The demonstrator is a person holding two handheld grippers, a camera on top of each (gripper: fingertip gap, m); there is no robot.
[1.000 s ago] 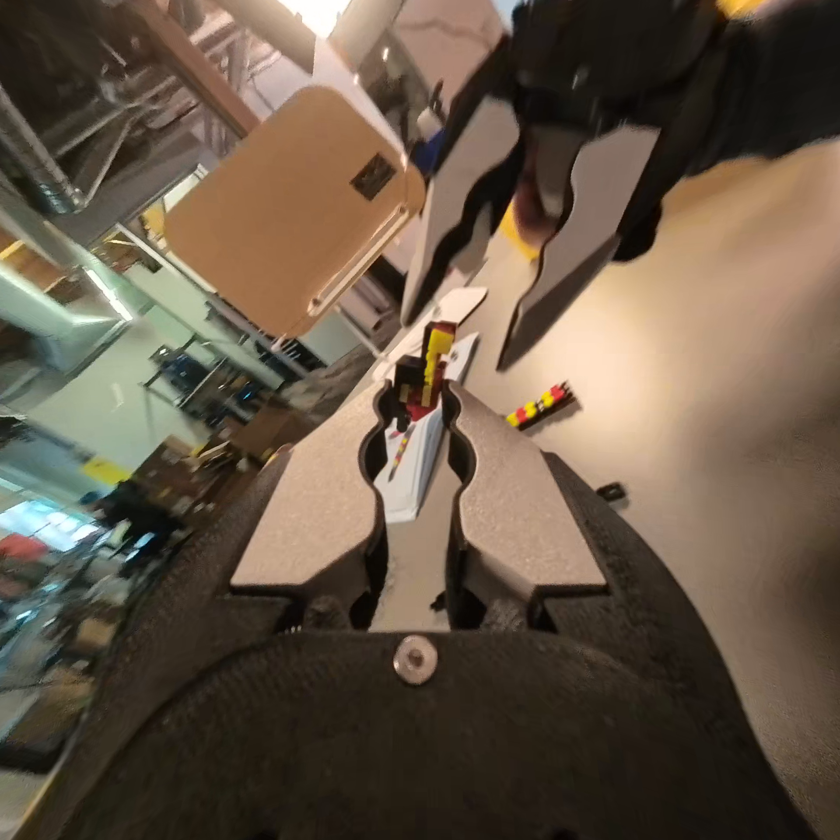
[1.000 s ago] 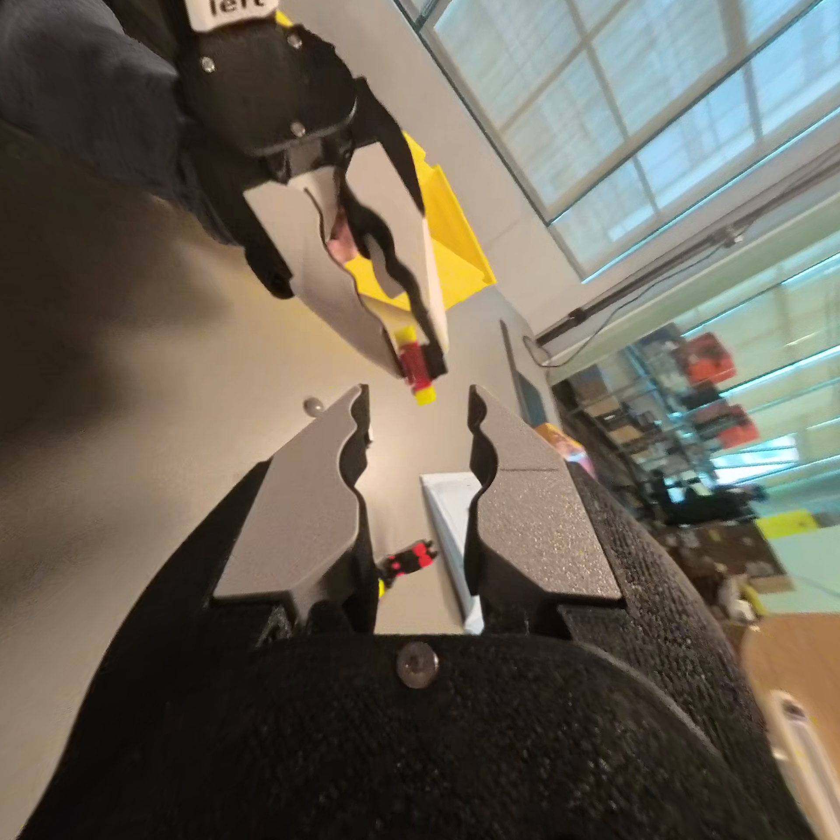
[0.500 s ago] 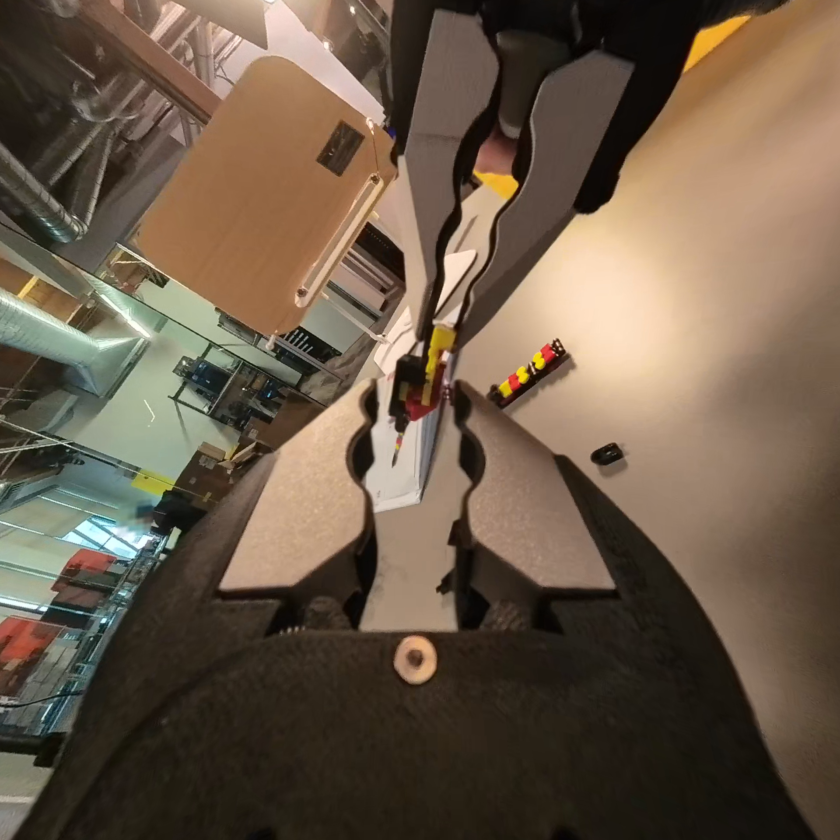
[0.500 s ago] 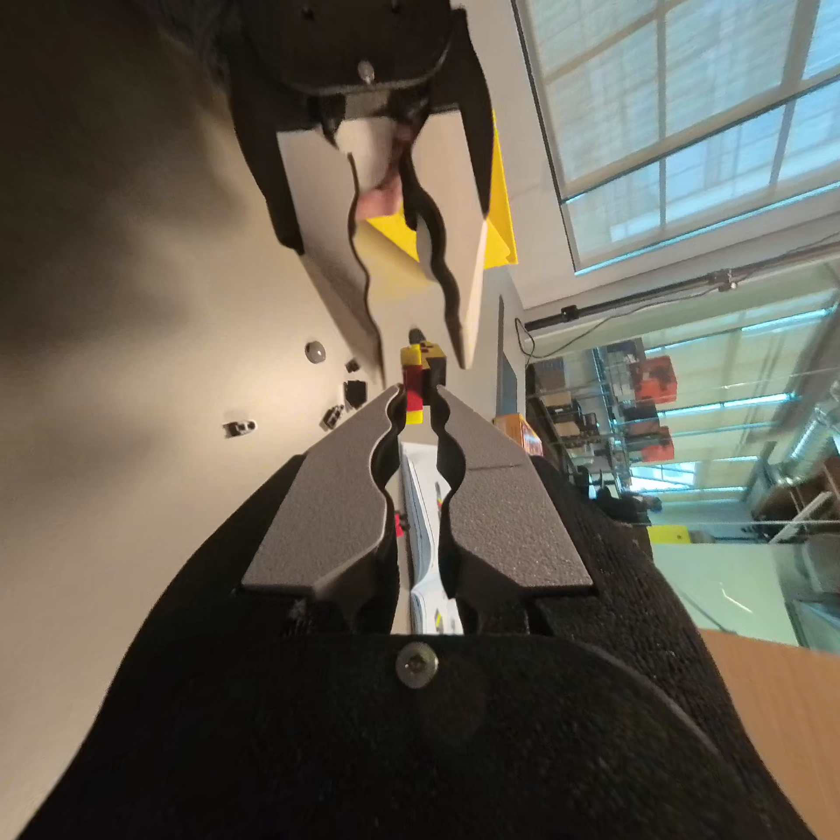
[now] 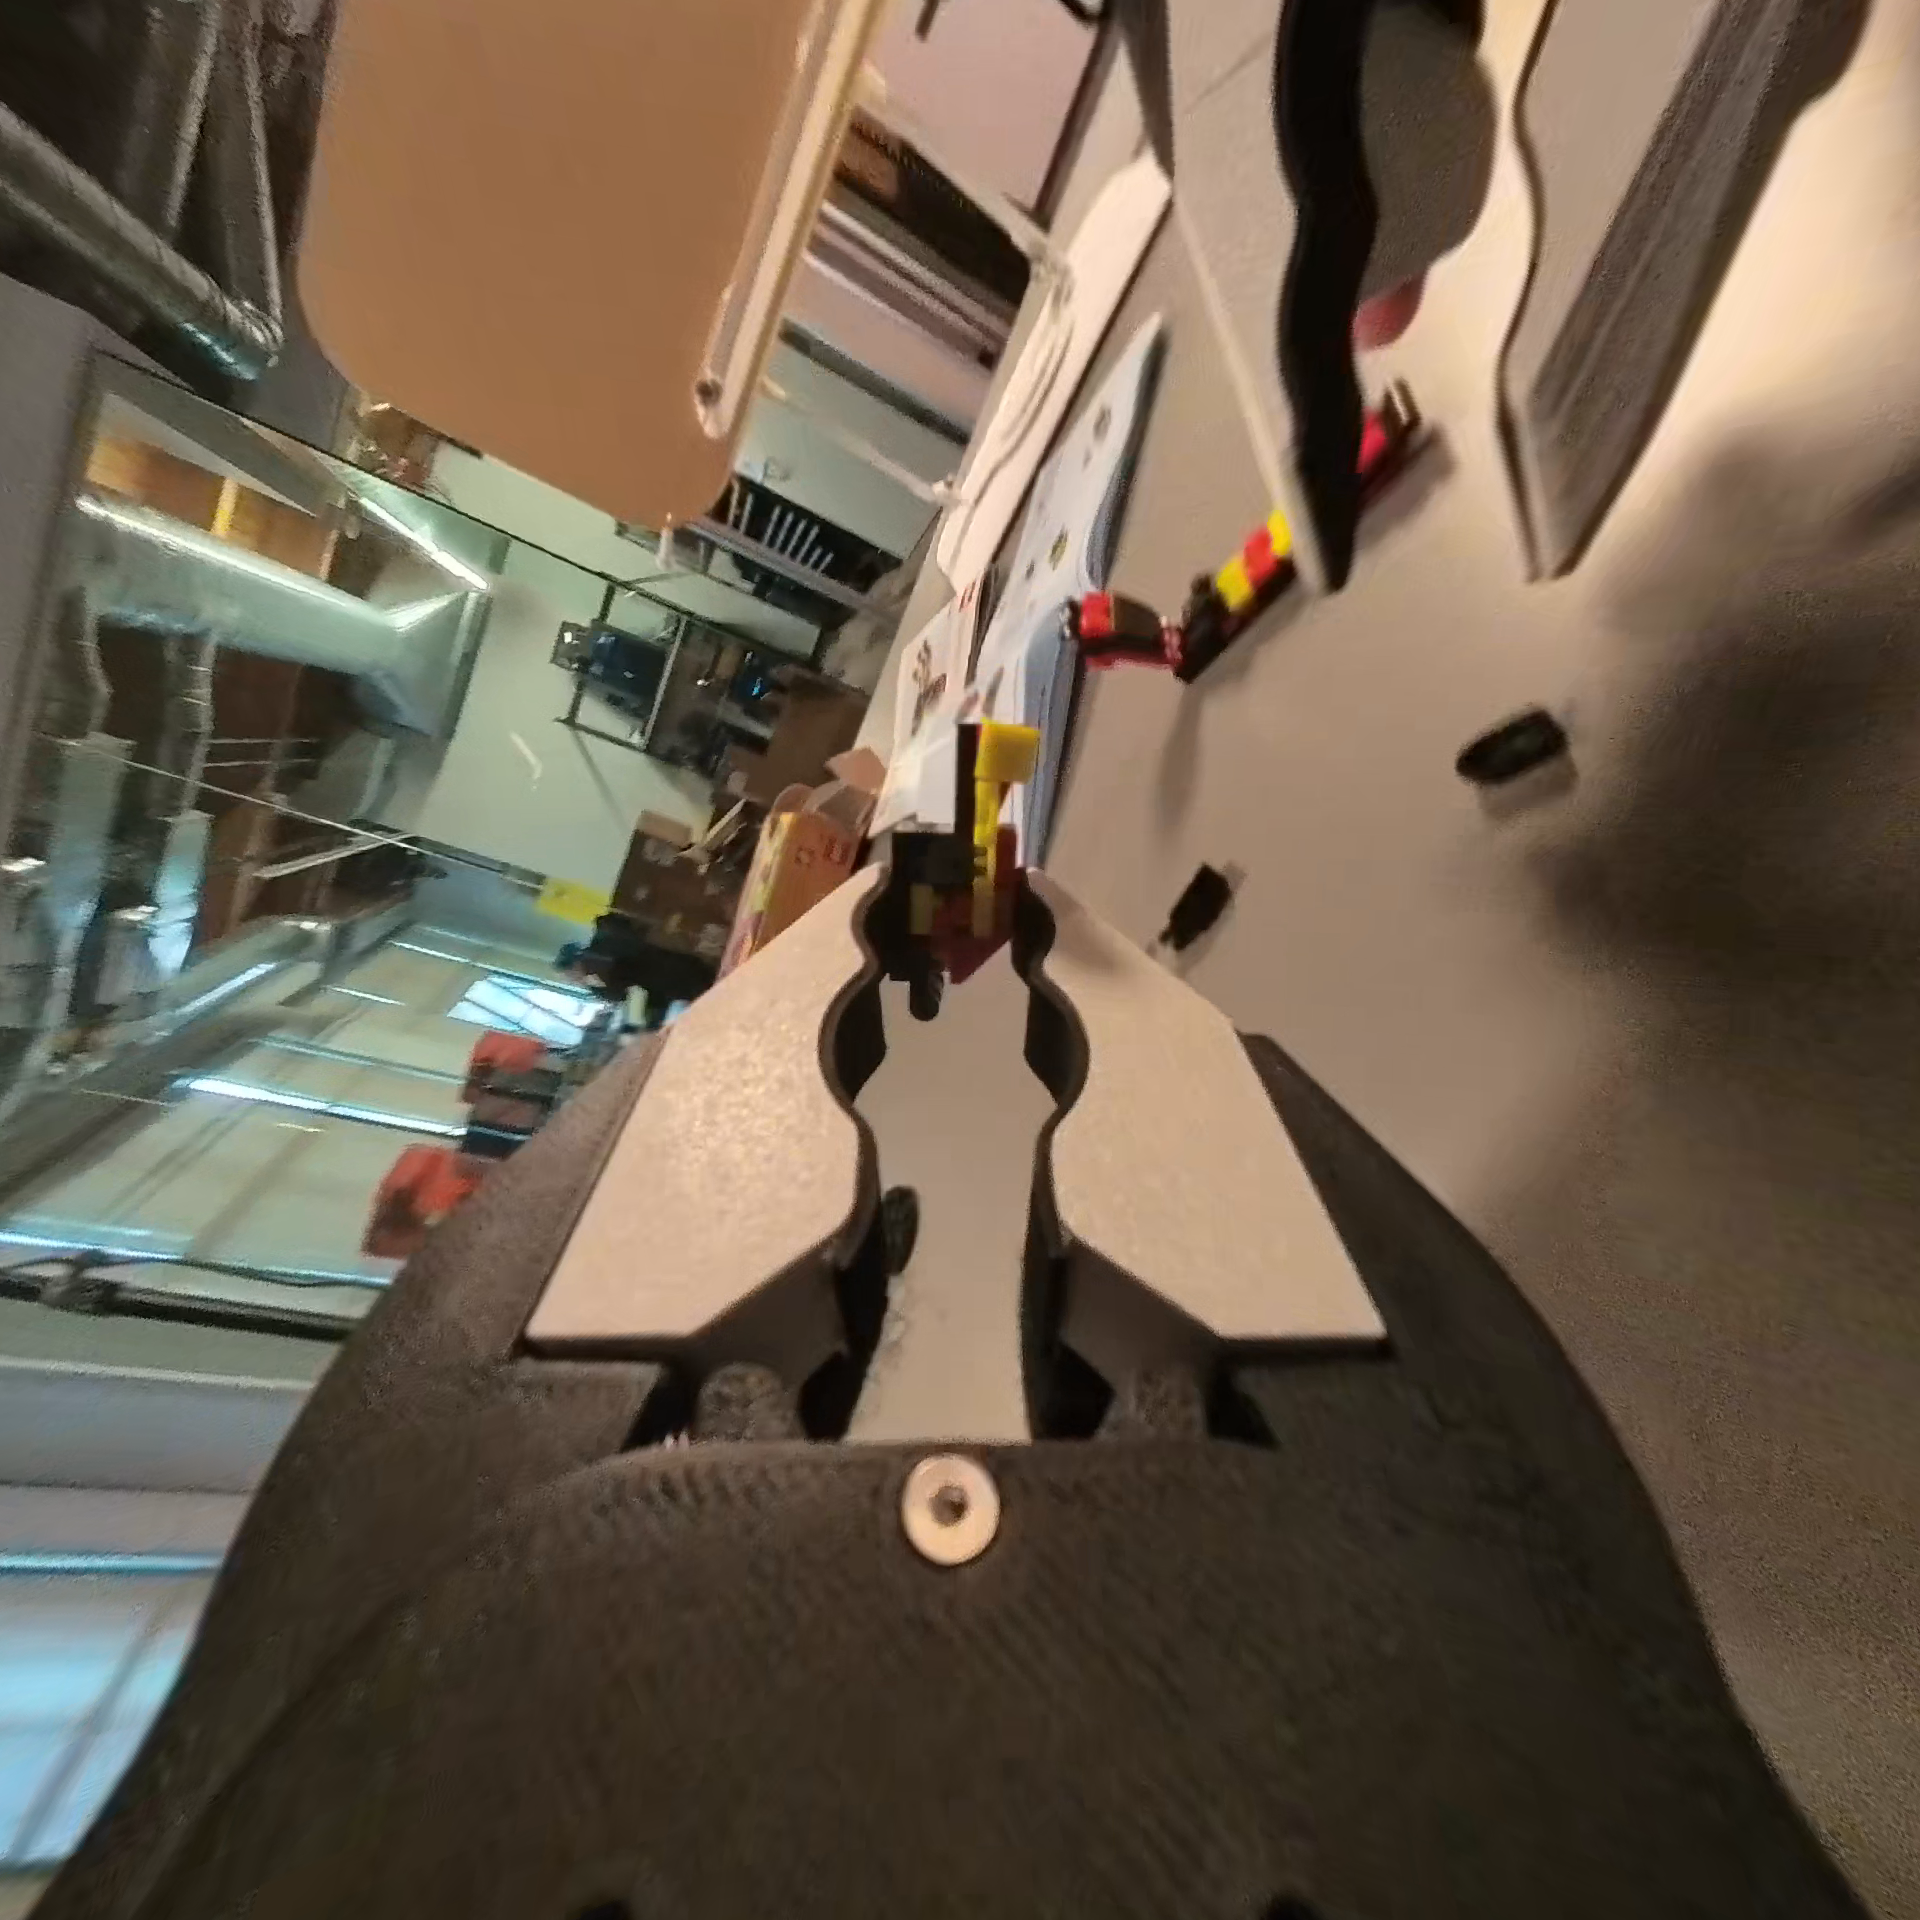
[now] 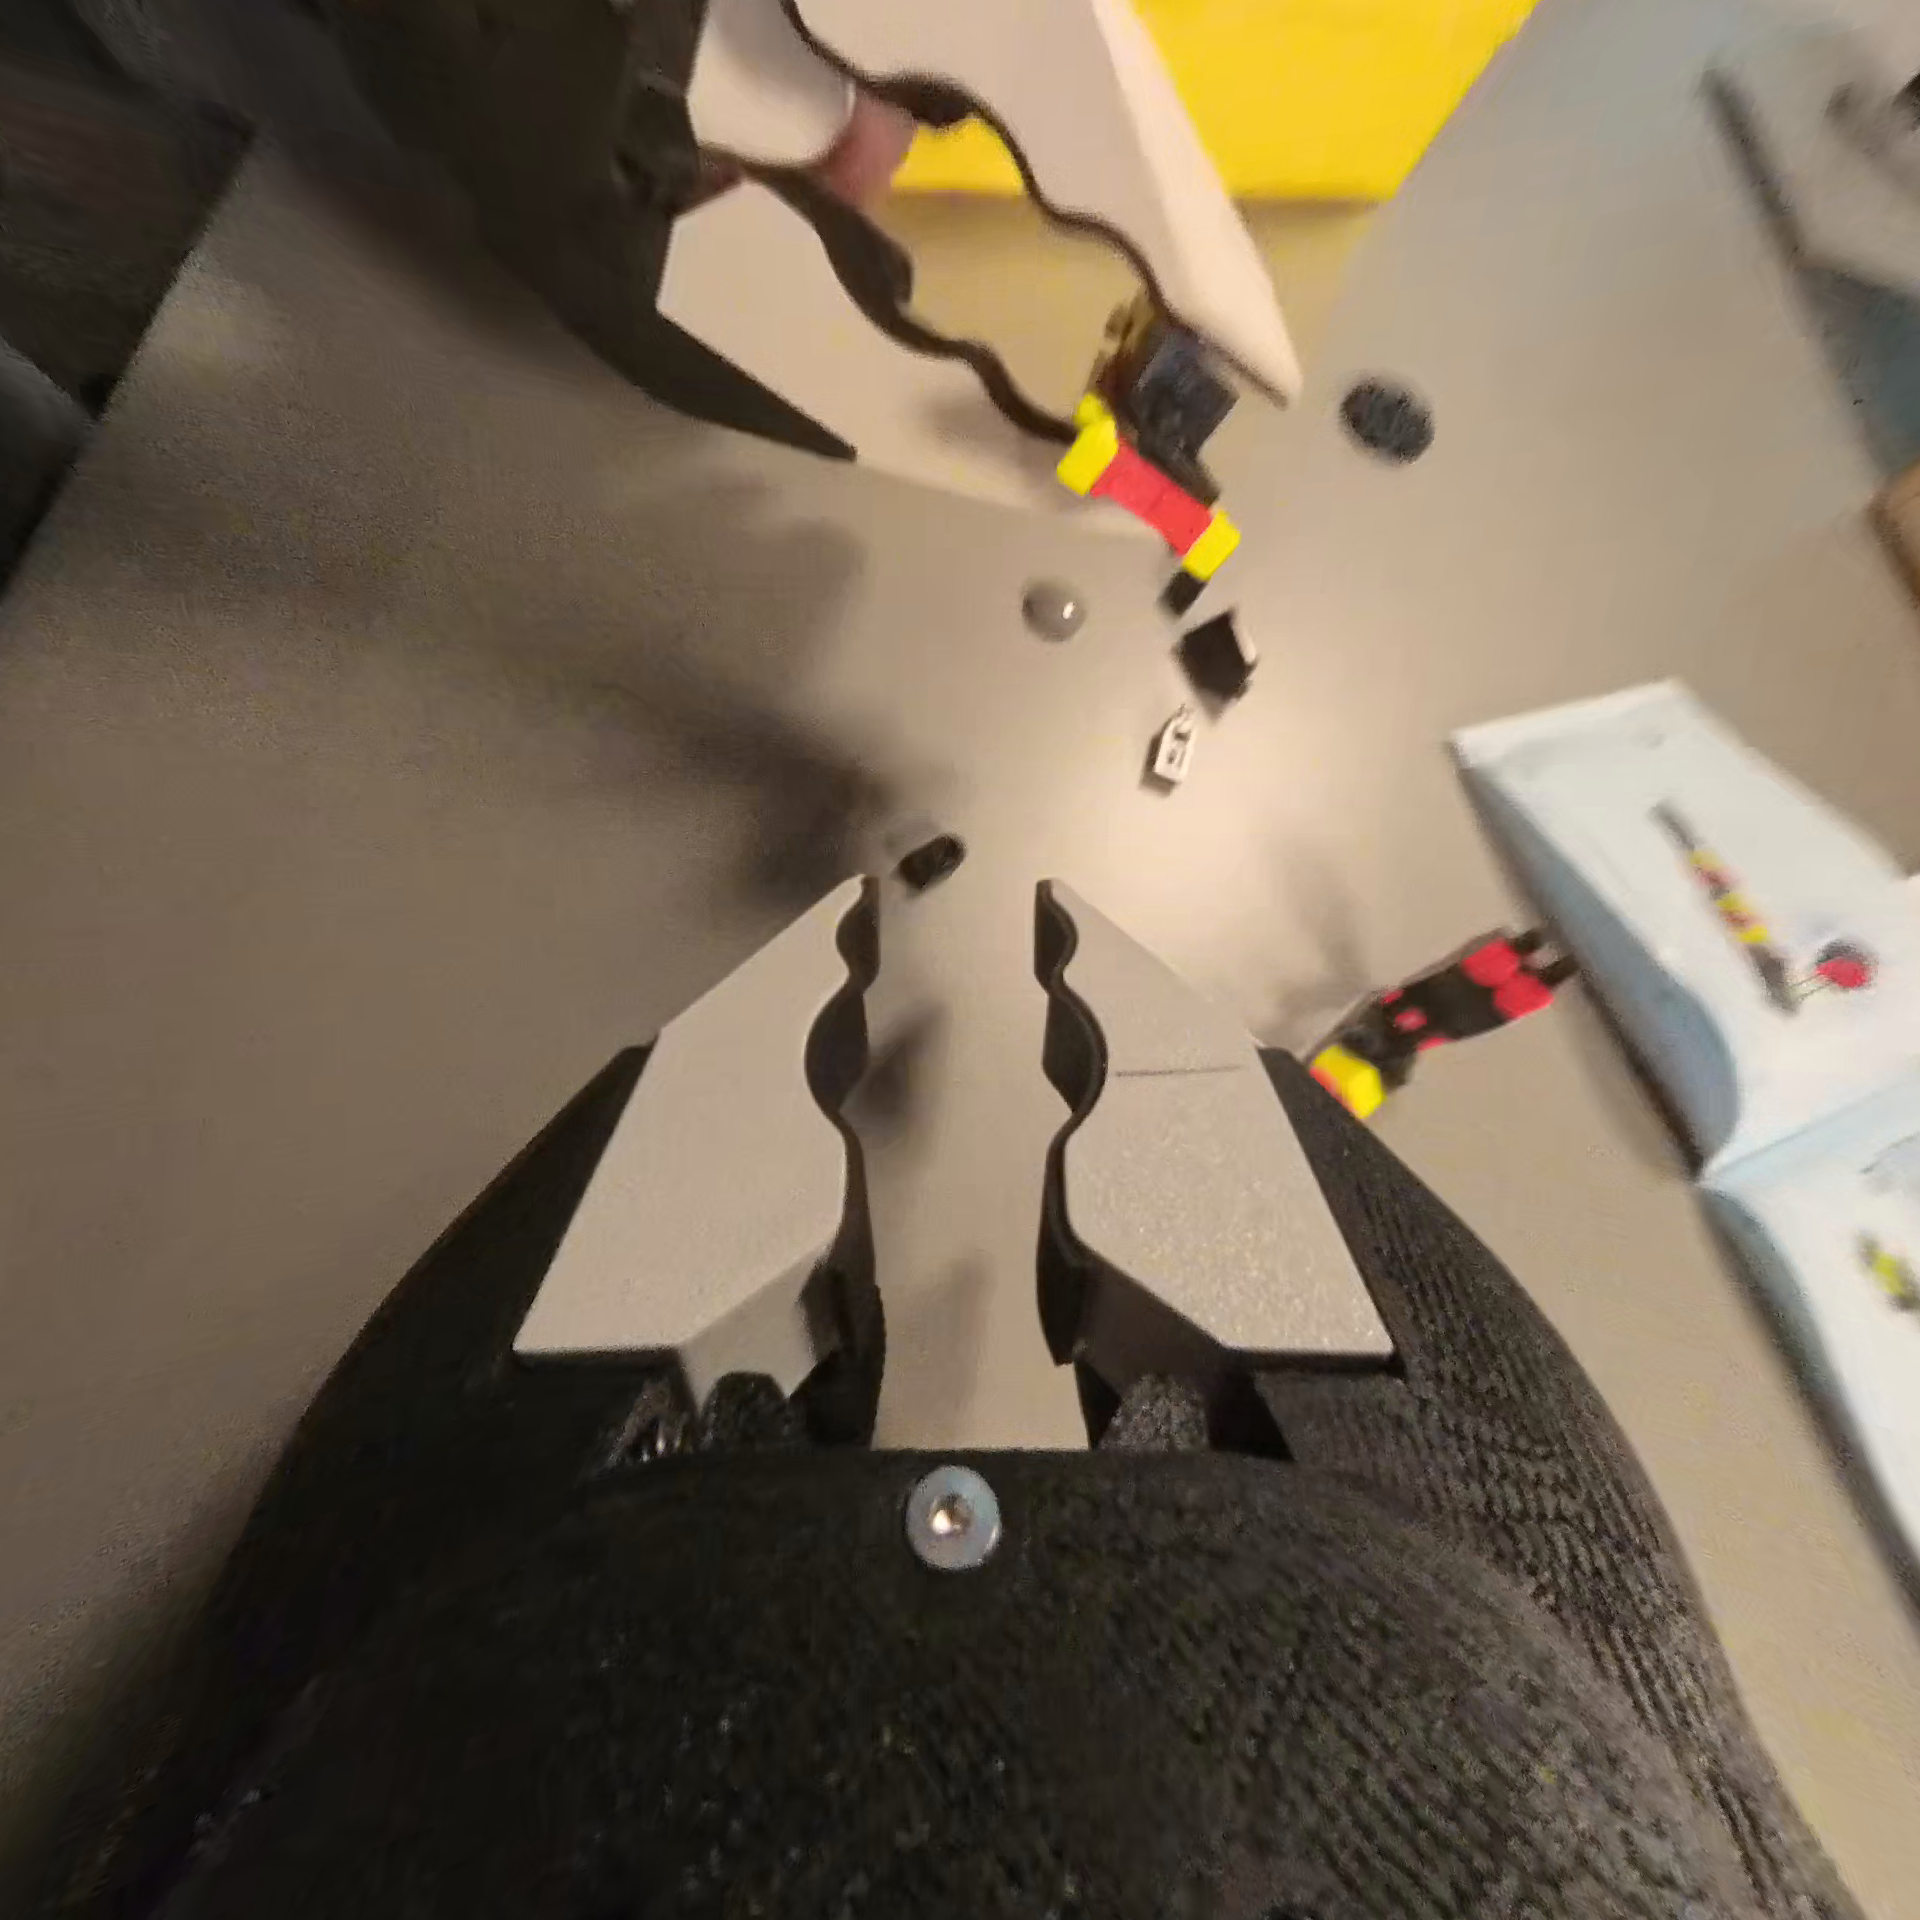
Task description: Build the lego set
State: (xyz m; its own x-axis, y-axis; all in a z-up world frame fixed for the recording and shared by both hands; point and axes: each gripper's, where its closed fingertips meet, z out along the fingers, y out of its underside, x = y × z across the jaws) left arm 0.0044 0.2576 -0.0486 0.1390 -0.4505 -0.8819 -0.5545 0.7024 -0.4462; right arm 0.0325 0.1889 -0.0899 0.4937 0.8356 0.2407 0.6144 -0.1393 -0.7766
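Observation:
My left gripper (image 5: 951,891) is shut on a small black, red and yellow lego assembly (image 5: 966,883) and holds it above the grey table (image 5: 1558,1195). A yellow piece sticks out past the tips. In the right wrist view the left gripper (image 6: 1153,416) shows at the top with the assembly (image 6: 1148,488). My right gripper (image 6: 956,894) is open and empty, low over the table, with a small black piece (image 6: 930,860) just beyond its tips. It also shows in the left wrist view (image 5: 1455,520), top right, jaws apart.
A long black, red and yellow strip (image 6: 1434,1013) lies by the open instruction booklet (image 6: 1662,935) on the right. Several small loose black and grey pieces (image 6: 1214,657) lie mid-table. A yellow bin (image 6: 1299,94) stands at the far edge. Left tips to right tips: about 9 cm.
My right gripper was nearly closed around the held assembly. It has pulled away, opened and dropped toward the table. The left gripper still holds the assembly.

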